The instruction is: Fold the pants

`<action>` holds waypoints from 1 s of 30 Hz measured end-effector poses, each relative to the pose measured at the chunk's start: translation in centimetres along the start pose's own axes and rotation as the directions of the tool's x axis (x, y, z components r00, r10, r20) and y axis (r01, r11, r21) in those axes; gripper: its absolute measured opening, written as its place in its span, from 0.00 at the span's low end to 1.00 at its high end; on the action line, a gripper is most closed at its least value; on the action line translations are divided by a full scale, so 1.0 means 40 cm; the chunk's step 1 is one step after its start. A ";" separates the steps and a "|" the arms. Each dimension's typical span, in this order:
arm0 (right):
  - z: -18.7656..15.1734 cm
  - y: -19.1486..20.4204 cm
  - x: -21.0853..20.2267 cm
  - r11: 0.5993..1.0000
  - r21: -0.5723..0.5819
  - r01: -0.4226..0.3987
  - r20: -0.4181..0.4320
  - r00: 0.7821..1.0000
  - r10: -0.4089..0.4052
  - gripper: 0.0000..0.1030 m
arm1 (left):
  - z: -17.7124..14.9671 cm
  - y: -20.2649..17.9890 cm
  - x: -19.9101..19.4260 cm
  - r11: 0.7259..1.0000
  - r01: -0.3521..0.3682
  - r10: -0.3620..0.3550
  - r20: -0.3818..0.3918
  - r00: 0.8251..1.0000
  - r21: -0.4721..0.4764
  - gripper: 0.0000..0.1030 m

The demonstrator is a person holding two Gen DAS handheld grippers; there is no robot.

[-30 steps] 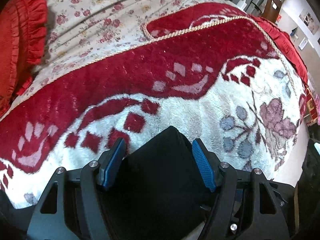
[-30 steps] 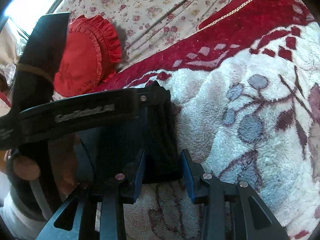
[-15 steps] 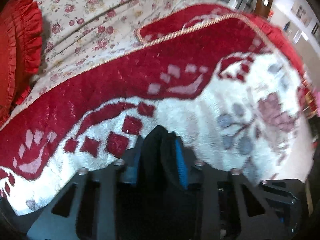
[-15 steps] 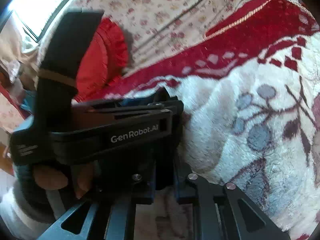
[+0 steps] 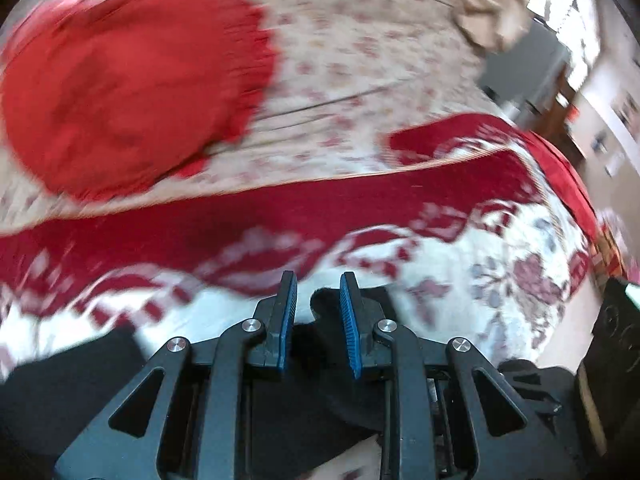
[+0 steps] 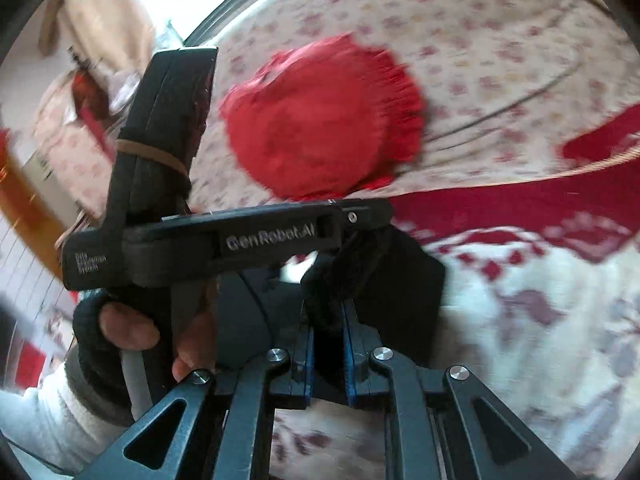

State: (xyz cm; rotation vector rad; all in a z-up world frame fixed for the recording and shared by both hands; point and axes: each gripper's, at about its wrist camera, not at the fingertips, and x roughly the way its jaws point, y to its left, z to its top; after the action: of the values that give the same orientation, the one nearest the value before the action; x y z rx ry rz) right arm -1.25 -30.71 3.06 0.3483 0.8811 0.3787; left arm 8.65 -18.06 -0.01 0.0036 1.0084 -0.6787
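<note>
Hanging dark and bunched over the blanket (image 5: 500,248), the pants (image 6: 404,292) are pinched at one edge by the right gripper (image 6: 327,336), whose blue pads (image 6: 349,360) press close together on a thick fold of the cloth. The left gripper (image 5: 318,292) stands narrowed with a fold of the pants (image 5: 328,308) rising between its pads (image 5: 349,320), though whether both pads bite on it I cannot tell. Beyond lie a red cushion (image 6: 324,120) on a flowered sheet (image 6: 500,40), and in the right view a gloved hand (image 6: 120,328) grips the left gripper's handle.
</note>
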 end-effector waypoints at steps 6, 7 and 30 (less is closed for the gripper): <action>-0.054 0.063 0.244 0.995 -0.010 -0.101 -0.182 0.978 0.098 0.12 | -0.096 0.182 -0.018 0.983 -0.082 0.076 -0.046 0.996 -0.163 0.20; -0.065 0.067 0.277 0.995 -0.008 -0.101 -0.221 0.971 0.096 0.13 | -0.110 0.203 -0.024 0.979 -0.086 0.077 -0.052 0.996 -0.187 0.20; 0.022 -0.088 0.138 0.995 0.027 0.097 -0.041 0.995 -0.096 0.28 | -0.211 0.109 -0.038 0.984 -0.055 0.049 -0.035 0.998 -0.170 0.13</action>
State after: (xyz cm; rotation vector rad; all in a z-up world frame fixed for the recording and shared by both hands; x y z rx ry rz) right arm 3.26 -31.39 -1.73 0.3245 0.9397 0.2845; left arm 3.84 -11.23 -4.79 -0.1097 1.0905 -0.5439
